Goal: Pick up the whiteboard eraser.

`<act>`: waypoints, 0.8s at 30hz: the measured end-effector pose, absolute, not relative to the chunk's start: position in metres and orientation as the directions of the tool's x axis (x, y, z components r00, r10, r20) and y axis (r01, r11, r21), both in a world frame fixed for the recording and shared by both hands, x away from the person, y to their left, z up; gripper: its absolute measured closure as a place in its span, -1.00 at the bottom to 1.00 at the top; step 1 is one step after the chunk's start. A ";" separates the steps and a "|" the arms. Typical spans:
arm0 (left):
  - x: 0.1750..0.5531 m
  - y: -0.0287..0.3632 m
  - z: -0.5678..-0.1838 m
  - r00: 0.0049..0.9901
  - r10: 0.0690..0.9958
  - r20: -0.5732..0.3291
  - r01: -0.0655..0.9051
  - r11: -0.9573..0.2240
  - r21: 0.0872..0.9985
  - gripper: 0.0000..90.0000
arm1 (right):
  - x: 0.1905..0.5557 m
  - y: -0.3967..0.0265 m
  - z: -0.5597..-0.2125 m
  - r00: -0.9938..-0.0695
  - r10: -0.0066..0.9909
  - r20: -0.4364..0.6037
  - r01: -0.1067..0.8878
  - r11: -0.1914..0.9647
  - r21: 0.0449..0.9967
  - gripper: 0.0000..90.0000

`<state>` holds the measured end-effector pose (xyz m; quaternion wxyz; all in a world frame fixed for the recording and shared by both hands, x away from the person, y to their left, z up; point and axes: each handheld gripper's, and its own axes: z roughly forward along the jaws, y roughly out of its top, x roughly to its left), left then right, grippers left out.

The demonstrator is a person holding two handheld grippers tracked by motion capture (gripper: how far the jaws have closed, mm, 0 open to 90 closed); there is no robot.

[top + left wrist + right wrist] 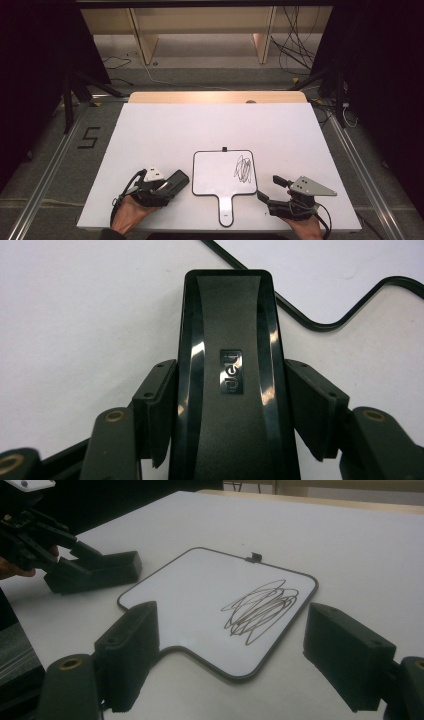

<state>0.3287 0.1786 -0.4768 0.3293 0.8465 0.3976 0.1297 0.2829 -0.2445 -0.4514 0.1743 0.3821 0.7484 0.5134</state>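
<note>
At the left of the high view, the left gripper [172, 184] rests low on the white counter [150, 130], its jaws pinching a black eraser block [175, 182] by its two long sides; the left gripper view shows the block [227, 385] running straight out between the pads, with its far end toward the dark rim of the whiteboard [320, 322]. Its long axis therefore points up and to the right in the high view, at the near left edge of the small handled whiteboard [212, 172], which lies flat just beside it. The black scribble [243, 169] sits on the right half of that board, so from the eraser it lies across the blank left half, farther to the right. The board's handle [226, 210] points back toward the person, between the two hands. At the right, the right gripper [267, 189] has its jaws spread wide with nothing between them, angled toward the board's near right corner; in the right gripper view the scribble [260, 611] lies just ahead between the jaws. The empty right gripper looks nearer to the scribble, but the eraser is in the left one, so the wipe calls for a rightward sweep across the board.
</note>
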 end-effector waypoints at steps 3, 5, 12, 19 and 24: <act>0.329 0.179 -0.475 0.639 0.767 -0.052 0.596 -0.452 0.663 -0.10 | 0.283 -0.245 -0.451 -0.647 0.751 0.131 0.392 0.181 0.902 -0.48; 0.329 0.180 -0.474 0.640 0.766 -0.061 0.596 -0.445 0.668 -0.10 | 0.283 -0.245 -0.451 -0.646 0.751 0.132 0.393 0.180 0.902 -0.48; 0.329 0.182 -0.467 0.631 0.772 -0.076 0.595 -0.419 0.686 -0.10 | 0.283 -0.245 -0.451 -0.645 0.752 0.138 0.395 0.174 0.902 -0.48; 0.331 0.183 -0.456 0.620 0.779 -0.095 0.588 -0.382 0.713 -0.10 | 0.284 -0.246 -0.452 -0.642 0.754 0.140 0.397 0.171 0.902 -0.48; 0.334 0.180 -0.451 0.615 0.782 -0.103 0.582 -0.362 0.728 -0.10 | 0.284 -0.246 -0.452 -0.642 0.754 0.140 0.396 0.170 0.902 -0.48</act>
